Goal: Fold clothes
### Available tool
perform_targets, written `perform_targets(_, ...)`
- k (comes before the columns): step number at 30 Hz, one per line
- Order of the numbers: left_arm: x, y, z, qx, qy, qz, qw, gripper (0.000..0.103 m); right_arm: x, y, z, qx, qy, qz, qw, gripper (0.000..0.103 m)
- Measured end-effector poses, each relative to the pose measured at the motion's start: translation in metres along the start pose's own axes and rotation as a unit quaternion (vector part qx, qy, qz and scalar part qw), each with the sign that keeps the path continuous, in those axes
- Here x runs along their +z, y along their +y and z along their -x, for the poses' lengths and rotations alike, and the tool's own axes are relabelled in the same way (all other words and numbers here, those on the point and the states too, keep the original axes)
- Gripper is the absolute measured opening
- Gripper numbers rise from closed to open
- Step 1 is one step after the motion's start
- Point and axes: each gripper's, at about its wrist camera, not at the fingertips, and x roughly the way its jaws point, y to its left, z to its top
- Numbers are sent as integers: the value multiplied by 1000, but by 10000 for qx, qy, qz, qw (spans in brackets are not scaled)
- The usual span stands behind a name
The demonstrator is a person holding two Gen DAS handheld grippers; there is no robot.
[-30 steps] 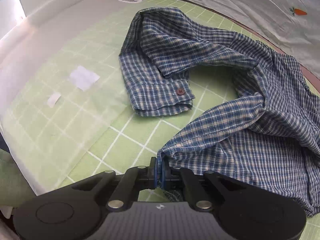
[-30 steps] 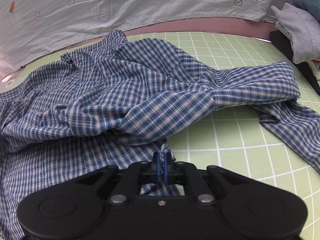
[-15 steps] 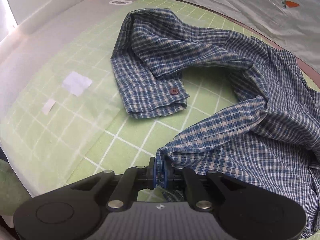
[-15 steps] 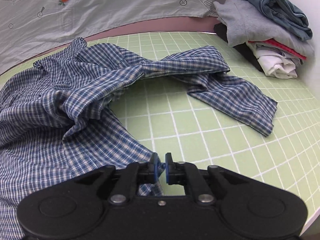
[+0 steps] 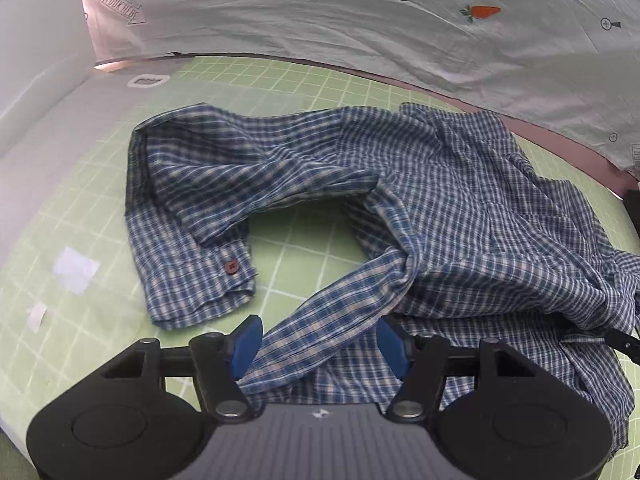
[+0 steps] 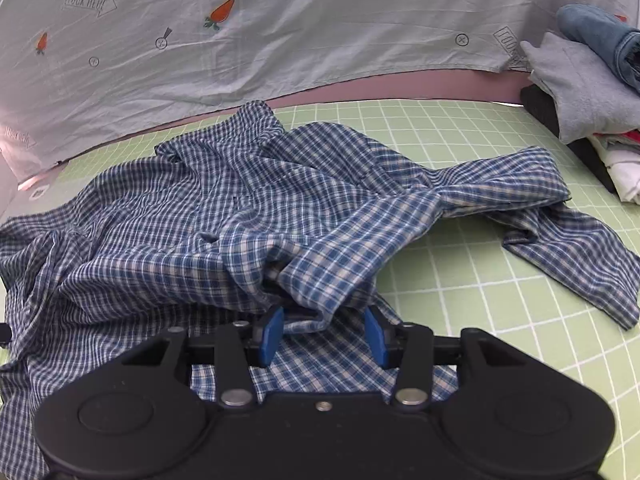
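Claws of both hands stand spread over the crumpled blue checked shirt (image 5: 460,216), which lies on the green gridded counter (image 5: 304,80): the left claw (image 5: 320,344) is wide apart with a band of the fabric running loose between its blue pads (image 5: 248,340), and the right claw (image 6: 323,334) is likewise parted with a fold bunched between its fingers, clamped by neither. One sleeve with a brown cuff button (image 5: 231,267) curls at the left, the other reaches toward a stack of folded clothes (image 6: 592,80) at the counter's right edge.
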Motion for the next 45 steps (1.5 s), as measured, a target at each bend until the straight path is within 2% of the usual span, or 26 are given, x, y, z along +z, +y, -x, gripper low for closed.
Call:
perform_targets(4,12,-19,-15,-160,37,-74,9998,64,7,-5,-11,-58,82,-149,9998,45)
perform_targets(8,23,-35,-33,-109,104,-464,9988,60,14,-12,-21,-102,144,-317,9993,45)
perform_targets(10,29,-39,-45,-23,173,-599,9981,34,18,-15,-23,-66,152,-326,9993,36)
perform_targets(11,33,-36,-49,-15,200,-548,9983,7,20,-15,-24,-75,139,-293,9994,26)
perform_targets(13,43,-28,-53,34,146,-416,9990,5,26,-18,-22,-128,37,-223,9997,16)
perform_targets(14,48,-23,-54,69,86,-340,9994,5,31,-21,-20,-182,-55,-216,9996,7)
perform_targets(17,70,-7,-54,288,-153,-189,9993,4,48,-36,-14,-529,-312,-162,9980,2)
perform_targets(19,83,4,-58,379,-259,-65,9989,4,62,-50,-14,-987,-470,-72,9940,2)
perform_targets(21,94,14,-66,171,-302,239,9991,6,74,-68,-15,-1309,-581,-116,9896,2)
perform_targets(23,100,14,-76,211,-222,386,9988,7,84,-84,-23,-1346,-625,-247,9886,4)
perform_targets(25,102,6,-81,376,-131,196,9990,14,89,-83,-33,-1643,-583,-168,9845,10)
perform_targets(26,102,3,-79,370,-151,139,9991,22,91,-83,-37,-1733,-551,-143,9832,15)
perform_targets(27,100,4,-76,304,-165,130,9993,34,91,-82,-38,-1723,-500,-144,9837,25)
perform_targets(28,97,5,-73,221,-170,163,9995,41,90,-81,-36,-1667,-482,-203,9846,31)
perform_targets(29,94,8,-69,145,-177,202,9995,54,87,-82,-32,-1532,-523,-364,9861,42)
perform_targets(30,89,12,-64,92,-189,253,9995,63,84,-82,-28,-1415,-547,-510,9871,48)
perform_targets(33,73,24,-51,40,-135,345,9993,71,70,-79,-21,-1230,-434,-758,9885,50)
perform_targets(35,58,31,-45,79,10,383,9992,75,56,-77,-14,-1129,-328,-922,9888,54)
perform_targets(39,27,41,-41,175,357,477,9981,75,26,-62,-6,-811,-20,-934,9923,63)
perform_targets(45,-20,53,-37,312,882,619,9937,75,-6,-33,-18,-454,648,-564,9953,68)
